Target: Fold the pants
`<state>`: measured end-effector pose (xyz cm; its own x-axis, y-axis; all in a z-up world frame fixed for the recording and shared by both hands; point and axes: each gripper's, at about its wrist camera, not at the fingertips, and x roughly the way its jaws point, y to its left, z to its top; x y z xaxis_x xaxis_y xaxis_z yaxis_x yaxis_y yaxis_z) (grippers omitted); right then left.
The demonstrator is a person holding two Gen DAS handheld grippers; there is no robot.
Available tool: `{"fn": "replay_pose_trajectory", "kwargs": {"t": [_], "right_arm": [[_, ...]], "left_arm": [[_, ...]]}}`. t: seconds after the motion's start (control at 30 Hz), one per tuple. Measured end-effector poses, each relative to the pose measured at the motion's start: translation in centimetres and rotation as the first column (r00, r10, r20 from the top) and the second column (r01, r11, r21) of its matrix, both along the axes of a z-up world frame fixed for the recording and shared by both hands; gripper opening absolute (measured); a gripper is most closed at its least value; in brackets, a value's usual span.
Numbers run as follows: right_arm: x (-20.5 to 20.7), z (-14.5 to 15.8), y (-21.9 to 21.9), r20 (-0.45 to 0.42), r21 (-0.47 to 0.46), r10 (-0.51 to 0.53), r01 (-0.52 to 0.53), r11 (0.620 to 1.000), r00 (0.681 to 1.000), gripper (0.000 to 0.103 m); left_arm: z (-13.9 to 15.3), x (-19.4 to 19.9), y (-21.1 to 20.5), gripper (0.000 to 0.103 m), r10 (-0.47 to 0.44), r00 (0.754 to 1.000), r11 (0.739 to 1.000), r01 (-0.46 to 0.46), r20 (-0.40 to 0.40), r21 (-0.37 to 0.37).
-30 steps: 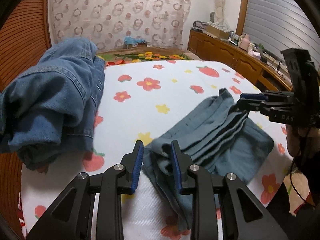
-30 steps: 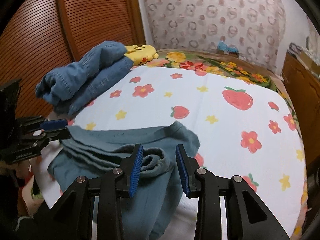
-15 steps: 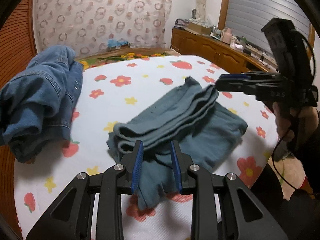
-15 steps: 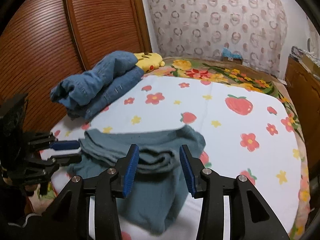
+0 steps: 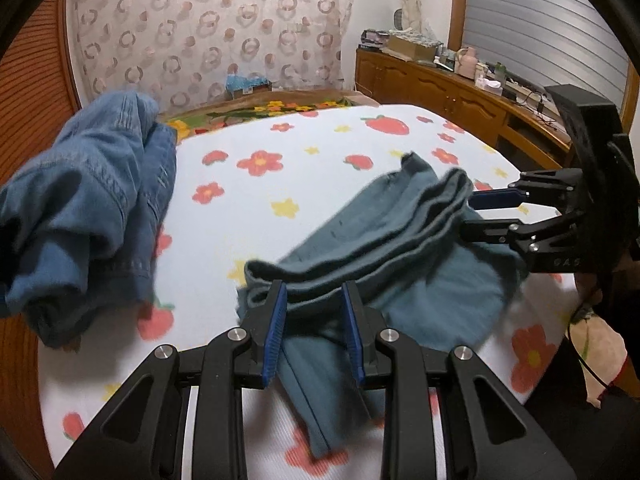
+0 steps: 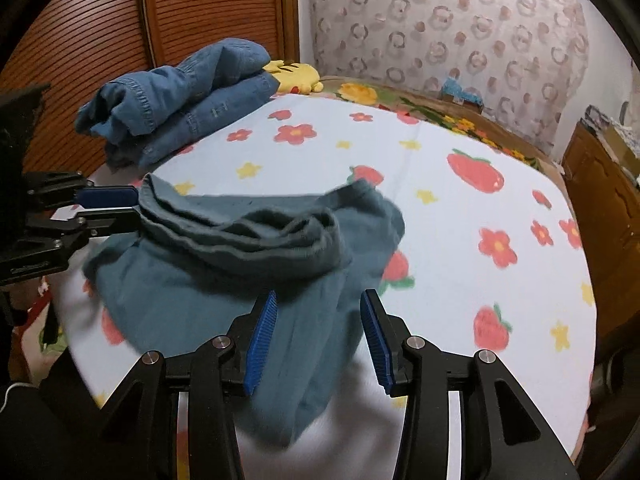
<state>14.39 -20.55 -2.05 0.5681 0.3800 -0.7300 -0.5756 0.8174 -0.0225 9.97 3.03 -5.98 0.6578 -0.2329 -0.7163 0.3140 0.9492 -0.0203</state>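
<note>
Though limp, layered teal pants [image 5: 400, 240] clenched in L tool [image 5: 314, 320]; R tool [image 6: 316, 332] just opening, released, cloth loose betw. jaws.

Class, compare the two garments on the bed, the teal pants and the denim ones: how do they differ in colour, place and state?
1. Colour: the teal pants are plain grey-green; the denim pants are blue with visible stitching.
2. Place: the teal pants lie at the near edge of the bed; the denim pants sit at the far side by the slatted wood.
3. State: the teal pants are spread with a folded band on top; the denim pants are heaped.
Both rest on the flowered sheet.
</note>
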Motion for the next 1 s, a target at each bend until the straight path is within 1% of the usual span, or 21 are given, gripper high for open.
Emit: {"fn": "replay_pose_trajectory", "kwargs": {"t": [0.13, 0.23, 0.3, 0.37, 0.43, 0.5, 0.53, 0.6, 0.7, 0.83, 1.0], "right_arm": [[2.3, 0.1, 1.2, 0.014, 0.006, -0.011, 0.011, 1.0, 1.0, 0.045], [3.6, -0.3, 1.4, 0.022, 0.02, -0.023, 0.023, 1.0, 0.999, 0.045], [4.8, -0.7, 1.0, 0.029, 0.019, -0.064, 0.063, 0.998, 0.998, 0.045], [5.7, -0.9, 0.5, -0.003, 0.055, -0.076, 0.076, 0.996, 0.997, 0.045], [6.0, -0.9, 0.2, -0.011, 0.077, -0.073, 0.074, 0.994, 0.997, 0.045], [5.8, -0.8, 0.1, 0.006, 0.075, -0.075, 0.075, 0.994, 0.997, 0.045], [5.7, -0.8, 0.0, 0.008, 0.077, -0.076, 0.075, 0.994, 0.997, 0.045], [5.3, -0.8, -0.1, -0.001, 0.098, -0.066, 0.066, 0.993, 0.998, 0.045], [4.9, -1.0, -0.2, -0.013, 0.121, -0.043, 0.044, 0.992, 0.999, 0.045], [4.2, -1.1, -0.1, -0.014, 0.121, -0.032, 0.033, 0.992, 0.999, 0.045], [4.3, -1.0, -0.1, -0.01, 0.119, -0.033, 0.034, 0.992, 0.999, 0.045]], "left_arm": [[-0.2, 1.8, 0.4, 0.029, 0.027, 1.0, 1.0, -0.027, -0.006, 0.012], [-0.4, 2.5, 1.0, 0.029, 0.043, 0.999, 0.999, -0.043, -0.015, -0.008], [-0.3, 2.5, 1.4, 0.029, 0.055, 0.998, 0.998, -0.055, -0.015, -0.022], [-0.3, 2.2, 1.8, 0.029, 0.055, 0.998, 0.998, -0.056, -0.014, -0.033], [-0.3, 2.0, 2.0, 0.05, 0.057, 0.998, 0.998, -0.058, -0.013, -0.039], [-0.2, 1.7, 2.2, 0.053, 0.057, 0.998, 0.997, -0.058, -0.007, -0.052], [-0.2, 1.7, 2.3, 0.061, 0.058, 0.998, 0.997, -0.058, -0.008, -0.056], [-0.1, 1.5, 2.2, 0.071, 0.059, 0.998, 0.996, -0.059, 0.0, -0.064], [-0.4, 1.4, 2.0, 0.073, 0.056, 0.998, 0.996, -0.056, -0.004, -0.069], [-1.1, 1.4, 1.9, 0.073, 0.065, 0.998, 0.996, -0.066, -0.021, -0.055], [-1.7, 1.0, 2.3, 0.073, 0.07, 0.997, 0.996, -0.072, -0.036, -0.061]]}}
